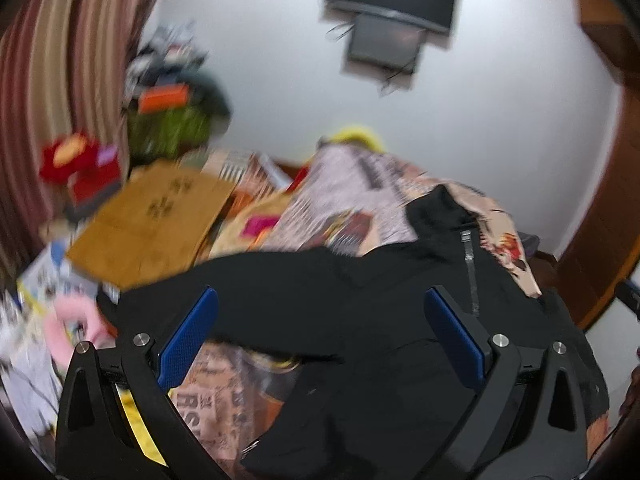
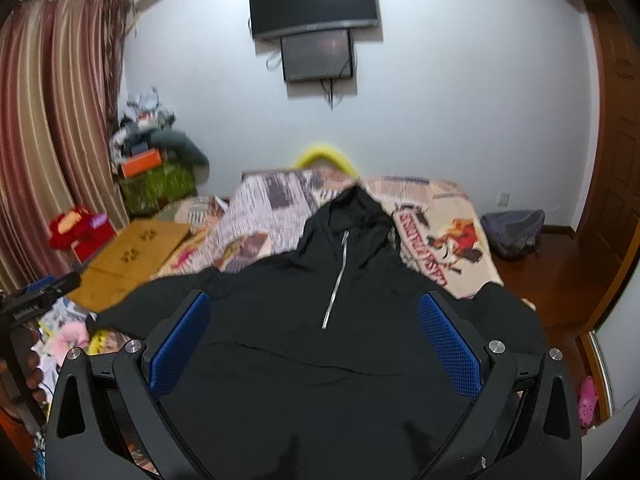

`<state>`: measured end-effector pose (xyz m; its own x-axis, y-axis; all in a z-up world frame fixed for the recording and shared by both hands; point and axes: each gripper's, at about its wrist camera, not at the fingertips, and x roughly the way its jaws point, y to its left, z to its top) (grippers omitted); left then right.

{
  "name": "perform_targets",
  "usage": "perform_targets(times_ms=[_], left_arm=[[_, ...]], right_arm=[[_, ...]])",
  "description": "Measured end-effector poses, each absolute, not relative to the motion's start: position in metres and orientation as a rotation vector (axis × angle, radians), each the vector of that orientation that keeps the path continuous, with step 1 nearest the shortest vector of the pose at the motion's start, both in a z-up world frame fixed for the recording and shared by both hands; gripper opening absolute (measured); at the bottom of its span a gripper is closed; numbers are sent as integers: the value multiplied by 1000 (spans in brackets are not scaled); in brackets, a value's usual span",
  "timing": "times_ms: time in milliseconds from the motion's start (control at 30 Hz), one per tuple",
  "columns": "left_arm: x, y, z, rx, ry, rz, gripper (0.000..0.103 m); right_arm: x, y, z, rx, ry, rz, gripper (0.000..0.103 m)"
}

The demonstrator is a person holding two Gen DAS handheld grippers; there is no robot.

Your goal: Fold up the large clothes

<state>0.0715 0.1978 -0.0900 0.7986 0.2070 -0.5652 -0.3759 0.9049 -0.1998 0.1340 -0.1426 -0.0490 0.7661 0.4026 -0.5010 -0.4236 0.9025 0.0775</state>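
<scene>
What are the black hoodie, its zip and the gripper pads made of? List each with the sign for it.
Black hoodie: soft matte knit, likely cotton or fleece; it creases and drapes without shine.
Zip: looks metal, silvery and glinting, though shiny plastic is possible.
Right gripper pads: blue rubber or plastic, dotted grip texture.

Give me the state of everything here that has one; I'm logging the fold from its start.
Black hoodie: spread front-up on the bed, unfolded.
Zipper: closed.
Left gripper: jaws open, empty.
Right gripper: jaws open, empty.
Wall TV: off.
Curtains: drawn.
</scene>
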Motion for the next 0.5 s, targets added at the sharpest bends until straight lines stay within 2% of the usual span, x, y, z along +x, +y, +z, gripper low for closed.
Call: perform_targets(times_ms=[267,400,500], left_arm=[[85,284,-170,-600,753,341,103],[81,317,-199,-800,770,273,92],[80,337,-216,-945,742,229,91]], right_arm=[[175,-113,-88,-142,681,439,103],[190,-103,-101,-169,735,442,103],[198,-99,-110,-181,764,439,103]])
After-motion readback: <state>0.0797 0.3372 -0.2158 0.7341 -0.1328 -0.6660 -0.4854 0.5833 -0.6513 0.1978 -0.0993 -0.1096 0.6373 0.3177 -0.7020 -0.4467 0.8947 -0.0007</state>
